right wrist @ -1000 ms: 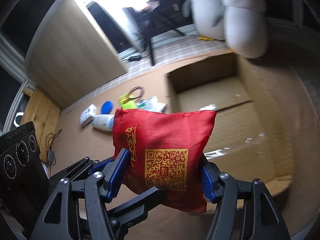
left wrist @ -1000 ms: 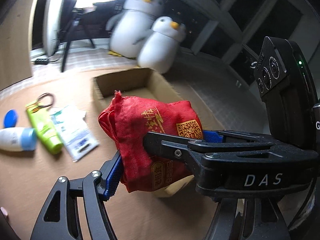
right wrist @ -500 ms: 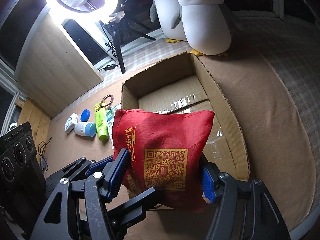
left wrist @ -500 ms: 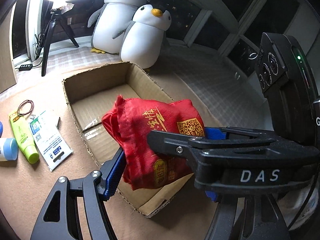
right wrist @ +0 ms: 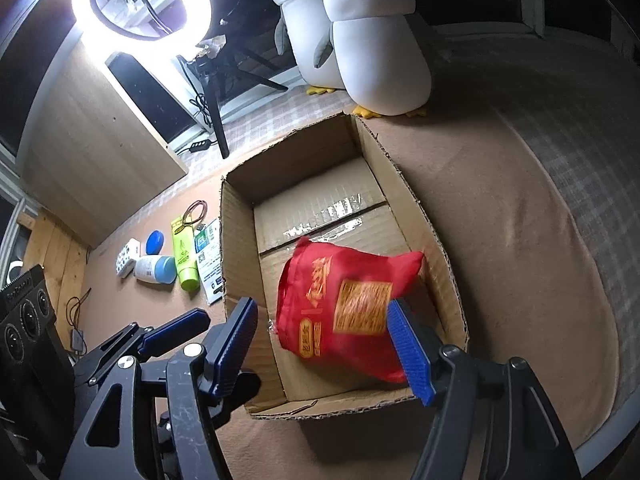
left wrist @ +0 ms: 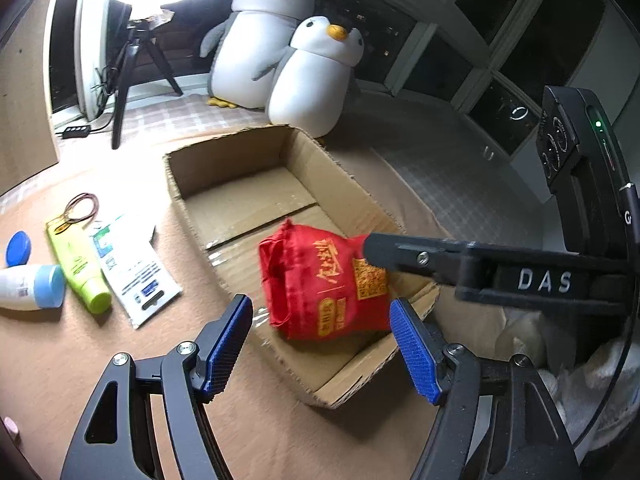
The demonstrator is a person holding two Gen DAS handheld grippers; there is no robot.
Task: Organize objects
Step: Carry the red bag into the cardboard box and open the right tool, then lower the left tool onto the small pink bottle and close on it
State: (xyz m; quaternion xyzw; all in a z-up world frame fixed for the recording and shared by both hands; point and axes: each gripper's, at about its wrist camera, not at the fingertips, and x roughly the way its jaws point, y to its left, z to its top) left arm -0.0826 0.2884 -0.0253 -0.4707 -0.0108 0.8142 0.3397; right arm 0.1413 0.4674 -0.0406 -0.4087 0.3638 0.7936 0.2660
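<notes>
A red cloth bag [left wrist: 324, 284] with gold print and a QR code lies in the near end of an open cardboard box [left wrist: 224, 160]; it looks blurred in the right wrist view [right wrist: 344, 304]. The box [right wrist: 236, 216] holds nothing else that I can see. My left gripper [left wrist: 322, 336] is open above the box's near corner, its blue pads [left wrist: 228, 340] apart from the bag. My right gripper [right wrist: 320, 336] is open above the bag, pads [right wrist: 408, 344] spread wide, holding nothing.
Left of the box lie a green tube [left wrist: 78, 264], a white packet [left wrist: 132, 264], a white bottle with blue cap [left wrist: 32, 286], a blue lid [left wrist: 18, 248], hair ties [left wrist: 82, 208] and a small white box [right wrist: 127, 258]. Two plush penguins [left wrist: 312, 76] and a ring light [right wrist: 140, 0] stand behind.
Both grippers held the red bag above the box; both have opened and let go. The bag has dropped into the near end of the box.
</notes>
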